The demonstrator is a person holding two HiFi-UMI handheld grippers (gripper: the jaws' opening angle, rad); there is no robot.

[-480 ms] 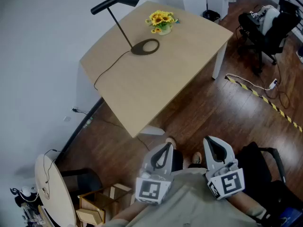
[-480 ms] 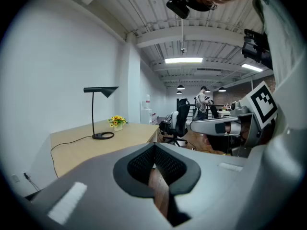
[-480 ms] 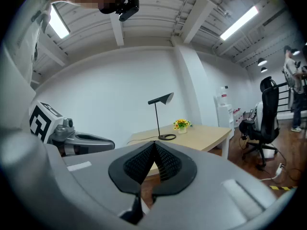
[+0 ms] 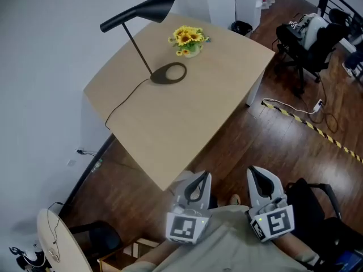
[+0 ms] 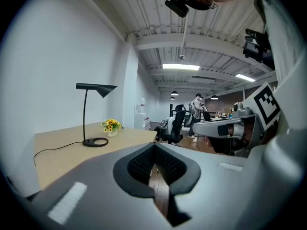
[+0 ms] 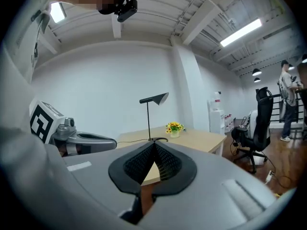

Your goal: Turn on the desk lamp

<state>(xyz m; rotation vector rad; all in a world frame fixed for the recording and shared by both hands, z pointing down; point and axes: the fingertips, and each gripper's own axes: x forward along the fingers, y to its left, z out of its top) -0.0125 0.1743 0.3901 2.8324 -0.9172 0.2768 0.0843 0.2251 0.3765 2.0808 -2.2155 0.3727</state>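
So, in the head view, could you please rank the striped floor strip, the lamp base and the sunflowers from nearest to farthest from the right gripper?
1. striped floor strip, on the floor ahead-right of the right gripper.
2. lamp base, left, on the table.
3. sunflowers, beyond the base, farther back.

Setting: open-plan office. A pale wooden bench (image 4: pixel 187 112) is seen against a plain white wall, carrying a black desk lamp (image 4: pixel 139 16) and a small pot of yellow flowers (image 4: pixel 187 38). Dark wood-plank flooring (image 4: pixel 255 146) is noted, crossed by a yellow-and-black striped cable cover (image 4: pixel 317 130). Black swivel chairs (image 4: pixel 309 38) and a waste bin (image 4: pixel 242 27) are recorded beyond the bench. An exposed ceiling with long strip lights (image 5: pixel 181 66) is visible in the left gripper view. A standing person (image 5: pixel 197 107) is seen far back in the room.
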